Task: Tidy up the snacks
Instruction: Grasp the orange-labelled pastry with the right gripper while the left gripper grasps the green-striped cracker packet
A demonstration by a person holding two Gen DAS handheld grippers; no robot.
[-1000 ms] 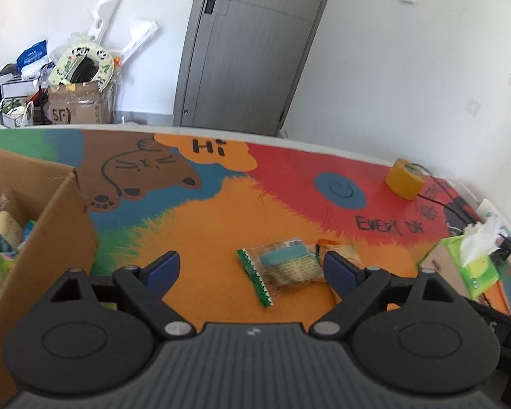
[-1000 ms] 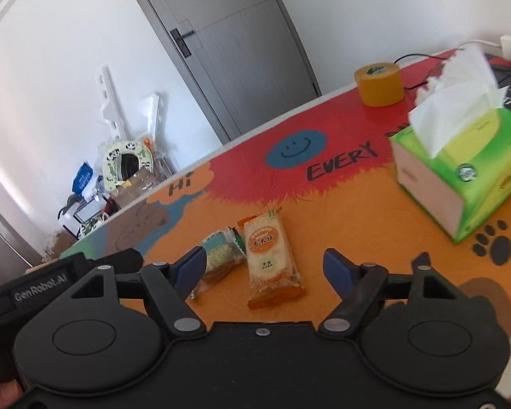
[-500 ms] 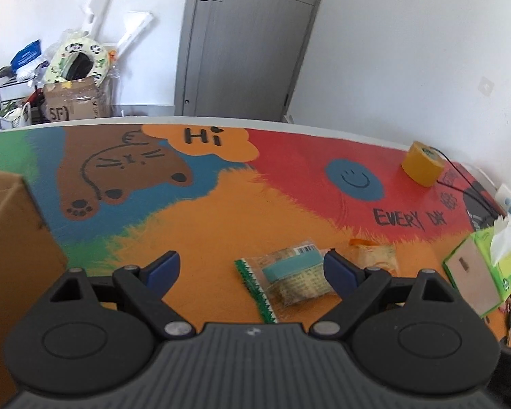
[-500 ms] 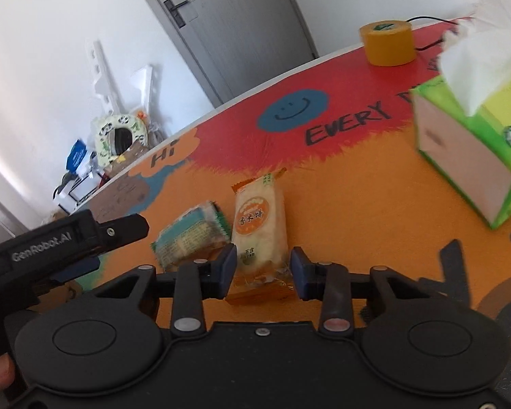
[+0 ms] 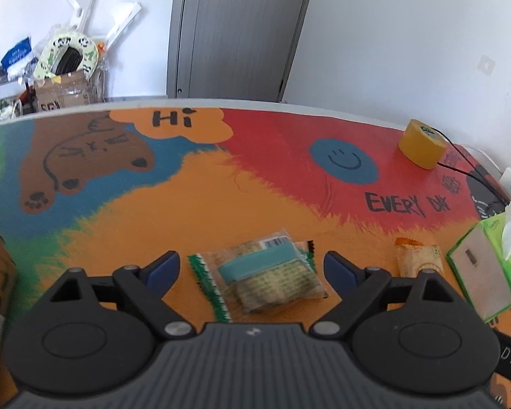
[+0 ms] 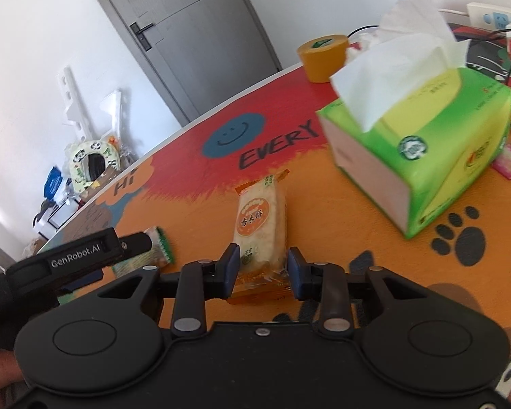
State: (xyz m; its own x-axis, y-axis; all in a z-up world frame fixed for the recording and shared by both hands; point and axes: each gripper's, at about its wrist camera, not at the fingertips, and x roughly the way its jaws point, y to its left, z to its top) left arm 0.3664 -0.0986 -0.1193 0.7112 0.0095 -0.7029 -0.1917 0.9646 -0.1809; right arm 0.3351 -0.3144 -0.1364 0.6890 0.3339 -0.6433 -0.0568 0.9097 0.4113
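Since both packs lie flat, our right gripper (image 6: 261, 269) pinches the rice cracker pack (image 6: 260, 228) by its near end. Our left gripper (image 5: 252, 269) stays wide around the green-edged biscuit pack (image 5: 265, 277), not touching yet.

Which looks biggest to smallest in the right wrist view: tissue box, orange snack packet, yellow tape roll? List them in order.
1. tissue box, clearly the largest.
2. orange snack packet.
3. yellow tape roll.
The packet lies much nearer the camera than the roll, so the order of those two is unsure.
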